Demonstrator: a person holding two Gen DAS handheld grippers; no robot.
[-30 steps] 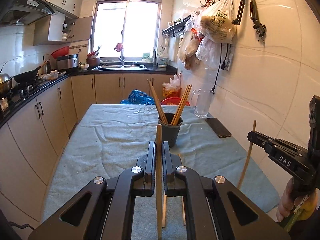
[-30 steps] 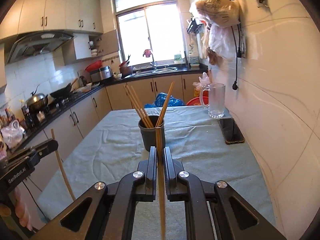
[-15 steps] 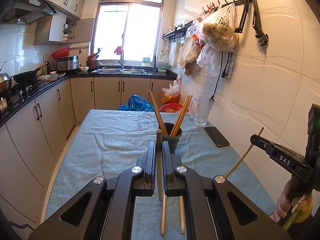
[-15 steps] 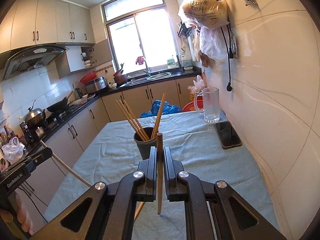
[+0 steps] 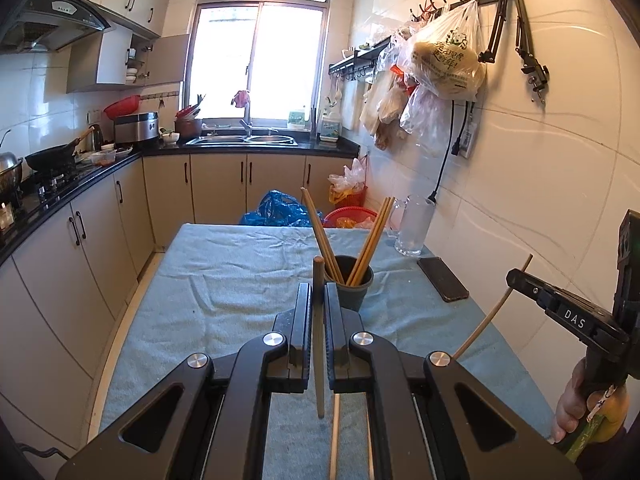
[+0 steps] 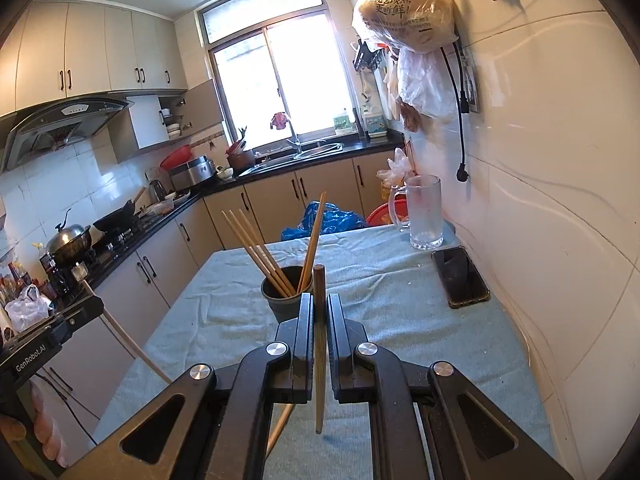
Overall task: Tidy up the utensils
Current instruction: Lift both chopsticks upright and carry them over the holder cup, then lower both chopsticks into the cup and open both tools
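Because each gripper carries one chopstick and both are meant for the same holder, the coming move turns on how each stick lies toward that holder's mouth. Nearest in the left wrist view, the left gripper (image 5: 318, 300) has its jaws pressed in on a dark-tipped chopstick (image 5: 318, 320), pinched around its upper part; its long axis runs almost straight up and down, top end poking above the jaws and lower end hanging free over the blue cloth (image 5: 240, 280). Another loose chopstick (image 5: 334, 432) seems to lie on the cloth beneath, partly hidden. In the right wrist view, the right gripper (image 6: 319, 312) is likewise closed on its own chopstick (image 6: 319, 340), also upright, lower end clear of the cloth. Just beyond both sets of jaws stands the dark holder (image 5: 349, 284), slightly right of the left gripper's line and slightly left of the right gripper's (image 6: 285, 294), with several chopsticks already leaning out of it. Which gripper is nearer, I cannot tell. I judge each stick needs lifting over the rim, then lowering tip first. Farther right lie a phone (image 5: 442, 279) and a glass mug (image 5: 414, 225).
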